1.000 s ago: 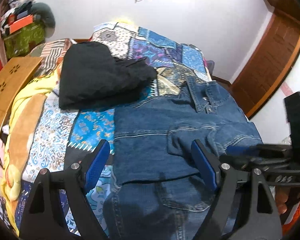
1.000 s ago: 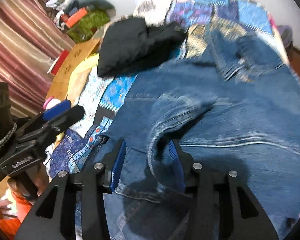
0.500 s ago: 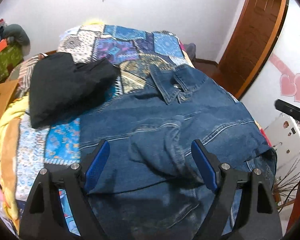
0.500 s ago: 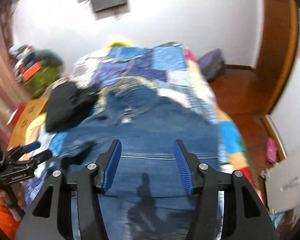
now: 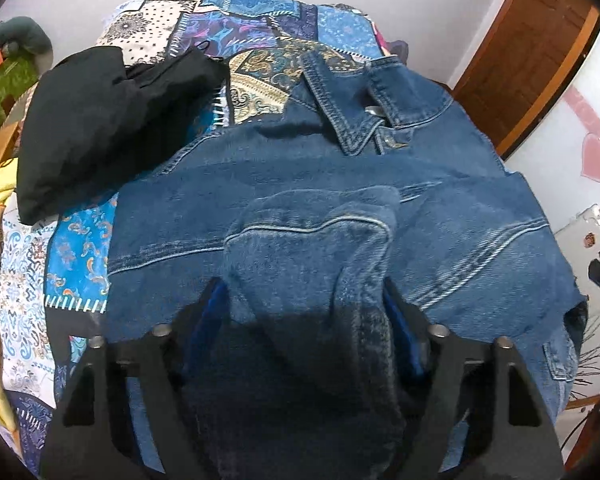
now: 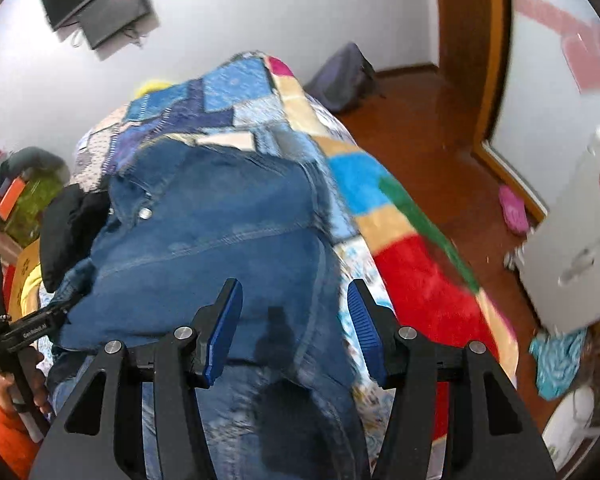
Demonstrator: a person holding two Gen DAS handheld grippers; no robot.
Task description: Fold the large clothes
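Observation:
A blue denim jacket [image 5: 440,208] lies spread on a patchwork bed, collar [image 5: 352,120] at the far end. A folded sleeve [image 5: 308,256] lies across its middle. My left gripper [image 5: 304,316] is open, low over the jacket, with the sleeve bunched between its blue pads. In the right wrist view the jacket [image 6: 204,248] fills the middle. My right gripper [image 6: 296,324] is open and empty above the jacket's right edge. The left gripper [image 6: 32,324] shows at the left in that view.
A folded black garment [image 5: 100,120] lies on the bed to the left of the jacket. A wooden door [image 5: 532,48] stands at the right. A white cabinet [image 6: 572,224], a pink slipper [image 6: 512,208] and a grey bag [image 6: 340,76] are on the floor to the right of the bed.
My right gripper let go of the sleeve, opened and swung to the jacket's right edge. My left gripper moved right and down over the sleeve, which now sits between its pads.

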